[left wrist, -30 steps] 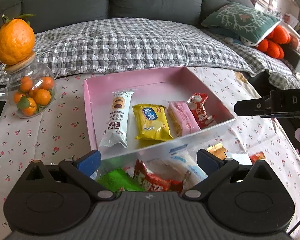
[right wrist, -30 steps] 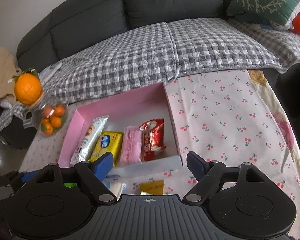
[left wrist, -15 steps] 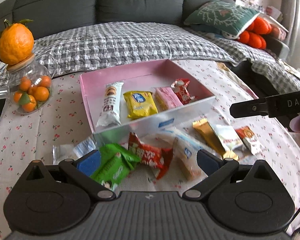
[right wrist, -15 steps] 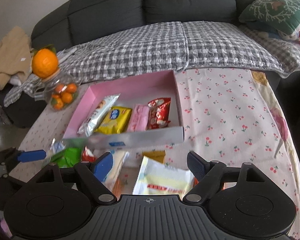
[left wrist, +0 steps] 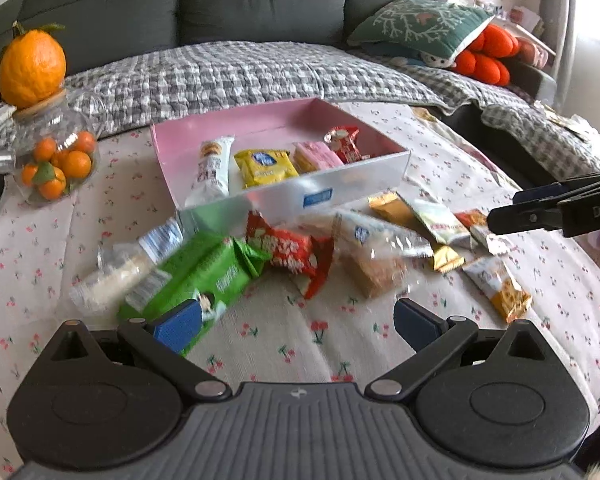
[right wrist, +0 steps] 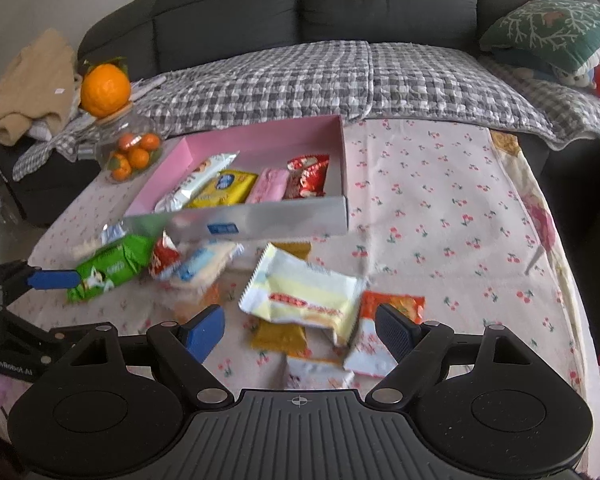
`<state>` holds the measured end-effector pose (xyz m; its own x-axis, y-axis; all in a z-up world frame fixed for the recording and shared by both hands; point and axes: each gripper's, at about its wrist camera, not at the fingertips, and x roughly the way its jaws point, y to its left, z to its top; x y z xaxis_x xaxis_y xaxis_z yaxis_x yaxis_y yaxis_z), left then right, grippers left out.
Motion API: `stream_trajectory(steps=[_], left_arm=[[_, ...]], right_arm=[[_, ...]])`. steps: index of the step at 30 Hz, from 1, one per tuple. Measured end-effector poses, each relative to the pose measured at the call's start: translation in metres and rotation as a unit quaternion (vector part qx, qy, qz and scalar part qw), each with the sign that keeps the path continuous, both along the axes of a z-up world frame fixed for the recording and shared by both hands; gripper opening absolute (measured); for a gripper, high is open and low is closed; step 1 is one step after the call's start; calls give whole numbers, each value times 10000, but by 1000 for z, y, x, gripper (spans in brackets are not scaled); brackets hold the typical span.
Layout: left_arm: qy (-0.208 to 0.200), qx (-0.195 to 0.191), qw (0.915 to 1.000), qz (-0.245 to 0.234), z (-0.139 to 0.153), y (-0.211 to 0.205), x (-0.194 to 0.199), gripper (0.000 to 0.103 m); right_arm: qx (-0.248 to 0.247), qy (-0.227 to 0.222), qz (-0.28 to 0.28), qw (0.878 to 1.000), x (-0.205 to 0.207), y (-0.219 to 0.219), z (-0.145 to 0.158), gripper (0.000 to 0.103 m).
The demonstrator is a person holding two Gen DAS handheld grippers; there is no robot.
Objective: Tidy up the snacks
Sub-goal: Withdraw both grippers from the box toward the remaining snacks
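Left wrist: green packet blurred; claw-occluded.

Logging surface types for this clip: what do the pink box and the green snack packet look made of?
pink box: likely cardboard, matte pink inside, glossy silvery front wall reflecting snacks. green snack packet: seemingly thin plastic film, shiny and creased, with a crimped end.

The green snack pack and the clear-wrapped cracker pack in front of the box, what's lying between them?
In the left wrist view, a red snack packet lies between the green snack pack and the clear-wrapped cracker pack, just in front of the pink box.
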<state>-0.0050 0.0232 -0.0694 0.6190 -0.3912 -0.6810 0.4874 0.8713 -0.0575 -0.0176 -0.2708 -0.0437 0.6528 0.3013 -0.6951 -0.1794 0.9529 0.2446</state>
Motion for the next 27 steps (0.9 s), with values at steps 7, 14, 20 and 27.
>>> stream_trajectory(steps=[7, 14, 20, 27], left_arm=[[53, -61, 10000, -43, -12, -8, -7, 102], [-159, -127, 9998, 89, -10, -26, -9, 102], [-414, -139, 9987, 261, -3, -47, -3, 102], [-515, -104, 9972, 531, -2, -65, 10, 99]], right_arm=[[-120, 191, 13, 9997, -14, -7, -17, 84], [-363, 349, 189, 9986, -26, 4, -41, 84], [-449, 294, 176, 9984, -29, 9, -52, 84], [-566, 179, 246, 9979, -30, 16, -53, 85]])
